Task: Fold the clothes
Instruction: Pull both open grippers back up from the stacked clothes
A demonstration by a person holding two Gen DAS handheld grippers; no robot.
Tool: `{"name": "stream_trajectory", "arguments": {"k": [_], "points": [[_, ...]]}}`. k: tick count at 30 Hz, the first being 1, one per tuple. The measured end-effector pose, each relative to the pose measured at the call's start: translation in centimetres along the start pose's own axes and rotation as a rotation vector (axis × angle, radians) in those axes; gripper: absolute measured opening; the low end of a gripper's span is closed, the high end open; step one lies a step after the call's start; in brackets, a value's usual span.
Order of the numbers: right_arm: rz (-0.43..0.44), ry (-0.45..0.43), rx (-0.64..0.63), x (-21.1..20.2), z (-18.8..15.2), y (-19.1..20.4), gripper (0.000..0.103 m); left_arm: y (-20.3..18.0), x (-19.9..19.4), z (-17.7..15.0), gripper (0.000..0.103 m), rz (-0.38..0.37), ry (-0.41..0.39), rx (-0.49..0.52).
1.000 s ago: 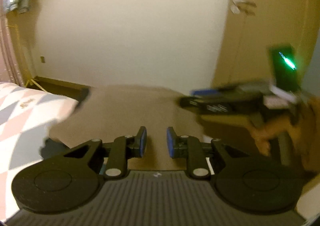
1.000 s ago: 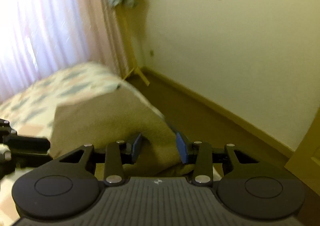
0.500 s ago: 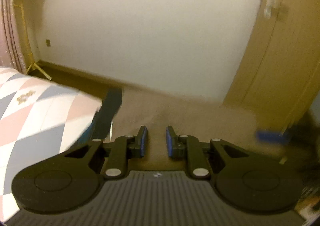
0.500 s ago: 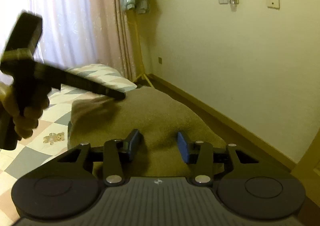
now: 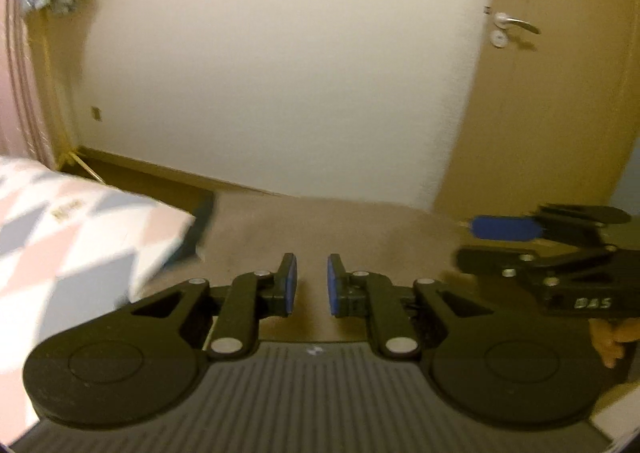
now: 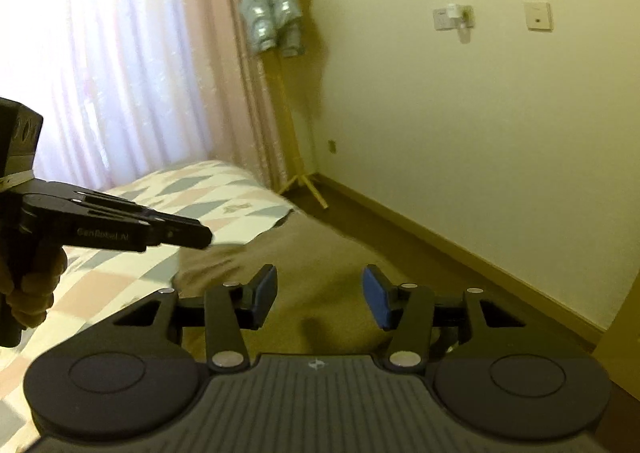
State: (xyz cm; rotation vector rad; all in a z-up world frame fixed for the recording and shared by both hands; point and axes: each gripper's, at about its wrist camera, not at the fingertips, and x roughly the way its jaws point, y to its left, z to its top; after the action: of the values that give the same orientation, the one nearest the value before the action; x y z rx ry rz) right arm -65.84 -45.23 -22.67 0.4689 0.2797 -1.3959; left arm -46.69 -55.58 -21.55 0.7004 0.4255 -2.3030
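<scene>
A brown garment [image 5: 320, 229] lies spread on the bed, over a sheet [image 5: 60, 245] patterned in pink, grey and white. My left gripper [image 5: 312, 285] hovers above the cloth with a narrow gap between its blue pads and nothing pinched there. In the right wrist view it [image 6: 200, 237] reaches in from the left, held by a hand, its tips over the garment's [image 6: 320, 261] left edge. My right gripper [image 6: 320, 293] is opening over the cloth, with nothing between its pads. It also shows side-on at the right of the left wrist view [image 5: 500, 241].
The bed's far edge drops to a brown floor and a cream wall. A yellow coat stand [image 6: 296, 157] with a pale puffer jacket [image 6: 270, 21] stands by the pink curtain [image 6: 120, 53]. A door with a metal handle [image 5: 516, 23] is on the right.
The right gripper's jaws have spread wider. The left gripper has sunk lower in the right wrist view. In the left wrist view the right gripper has come back in at the right edge.
</scene>
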Motion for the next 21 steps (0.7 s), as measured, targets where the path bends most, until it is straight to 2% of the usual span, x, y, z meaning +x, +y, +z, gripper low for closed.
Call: {"name": "stream_trajectory", "arguments": {"k": [3, 6, 11, 15, 18, 20, 21], "points": [[0.020, 0.058, -0.081, 0.1, -1.8, 1.4, 0.050, -0.5, 1.4, -2.2, 0.014, 0.015, 0.046, -0.036], [-0.009, 0.145, -0.164, 1.4, -3.9, 2.3, 0.049, -1.1, 2.3, -2.2, 0.014, 0.037, 0.054, -0.039], [0.003, 0.105, -0.116, 0.0, -2.2, 1.6, 0.049, -2.3, 0.5, -0.8, 0.014, 0.078, 0.068, -0.019], [-0.011, 0.038, -0.018, -1.0, -0.4, -0.4, 0.049, -3.5, -0.5, -0.7, 0.014, 0.056, 0.065, -0.046], [-0.037, 0.015, 0.028, 0.6, 0.6, -2.3, 0.040, -4.5, 0.9, -1.2, 0.014, 0.051, 0.096, -0.041], [-0.045, 0.050, 0.037, 3.0, 0.5, -3.4, 0.038, -4.8, 1.9, -1.8, 0.014, 0.060, 0.104, -0.040], [-0.048, 0.109, 0.033, 4.6, 0.1, -3.8, 0.034, -4.9, 2.2, -2.0, 0.014, 0.063, 0.106, -0.042]]}}
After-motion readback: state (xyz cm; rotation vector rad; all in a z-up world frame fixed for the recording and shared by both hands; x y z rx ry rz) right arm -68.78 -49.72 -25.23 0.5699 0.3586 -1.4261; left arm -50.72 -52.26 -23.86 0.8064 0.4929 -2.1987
